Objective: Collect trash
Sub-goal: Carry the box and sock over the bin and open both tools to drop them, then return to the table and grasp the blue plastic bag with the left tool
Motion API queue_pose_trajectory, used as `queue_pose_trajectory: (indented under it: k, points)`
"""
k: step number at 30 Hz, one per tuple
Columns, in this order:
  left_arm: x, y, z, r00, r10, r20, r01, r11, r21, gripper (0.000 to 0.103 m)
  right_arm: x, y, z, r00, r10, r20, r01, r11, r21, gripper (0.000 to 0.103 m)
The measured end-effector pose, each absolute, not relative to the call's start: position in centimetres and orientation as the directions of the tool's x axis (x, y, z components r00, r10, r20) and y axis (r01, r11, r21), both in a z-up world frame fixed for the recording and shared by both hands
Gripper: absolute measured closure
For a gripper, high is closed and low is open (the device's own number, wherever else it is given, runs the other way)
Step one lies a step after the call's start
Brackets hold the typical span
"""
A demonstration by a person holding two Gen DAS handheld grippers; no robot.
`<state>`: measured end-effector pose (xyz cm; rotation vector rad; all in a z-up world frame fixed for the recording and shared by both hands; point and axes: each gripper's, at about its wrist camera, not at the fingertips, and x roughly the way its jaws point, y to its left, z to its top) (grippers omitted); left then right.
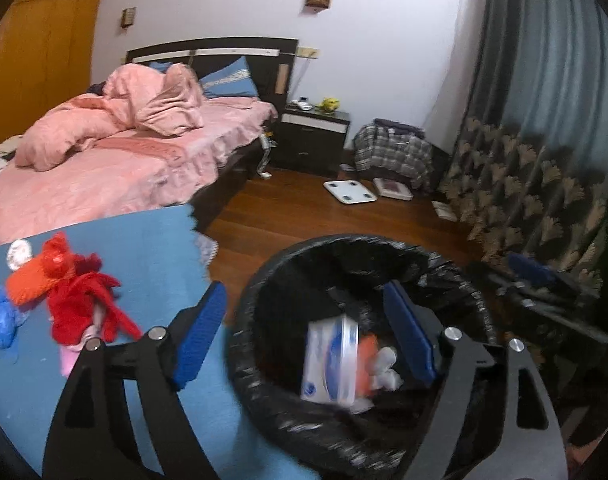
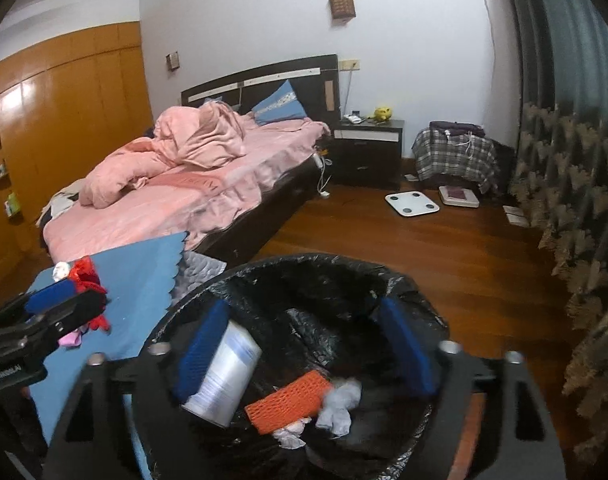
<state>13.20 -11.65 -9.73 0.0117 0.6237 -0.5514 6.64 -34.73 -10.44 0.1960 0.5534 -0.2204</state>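
A: How far along is the trash collection? Start with the big things.

B: The trash bin [image 2: 304, 276], lined with a black bag, stands on the wooden floor beside the blue table [image 1: 152, 240]. In it lie a clear plastic container [image 2: 224, 380], an orange foam net [image 2: 292, 400] and crumpled white tissues [image 2: 339, 400]. So part of the job looks done.

A: What's left?

B: On the table there's a red crumpled wrapper [image 1: 76, 296], with an orange piece against it, a blue scrap [image 1: 2, 320] near the edge, something pink underneath and a small white wad [image 1: 19, 254]. Those seem to need collecting.

A: And the grippers?

B: The left gripper [image 1: 304, 332] straddles the bin's rim, one finger over the table edge, the other over the bin's mouth; its jaws stand wide with nothing between them. The right gripper [image 2: 304, 352] hangs over the bin, spread wide too, holding nothing. The container shows by its left finger, but it seems to lie below, in the bag.
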Motion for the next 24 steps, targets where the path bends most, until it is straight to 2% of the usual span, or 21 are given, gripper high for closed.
queue_pose_trajectory:
  k: [1,4,16,24]
  points:
    - [13.3,-10.7,-9.9,0.685,-0.463,-0.562,0.47,0.871,-0.144,0.023,6.8,-34.4,-10.4,0.829,-0.148,-0.54,0.254,0.959,0.127,0.006]
    - [13.6,-7.6,-10.1,0.721,-0.399,-0.566,0.408,0.905,-0.119,0.017,7.2,-33.2,-10.5,0.831,-0.114,-0.544,0.22,0.966,0.135,0.006]
    - [13.3,8.6,-12.6,0.79,-0.055,-0.611,0.068,0.998,-0.003,0.015,11.7,-19.6,-11.5,0.815,0.144,-0.561,-0.062,0.985,0.163,0.006]
    - [13.6,15.3,-13.7,0.785,0.048,-0.618,-0.067,0.998,-0.007,0.015,15.2,-11.8,-13.1,0.793,0.221,-0.567,-0.167,0.975,0.147,0.006]
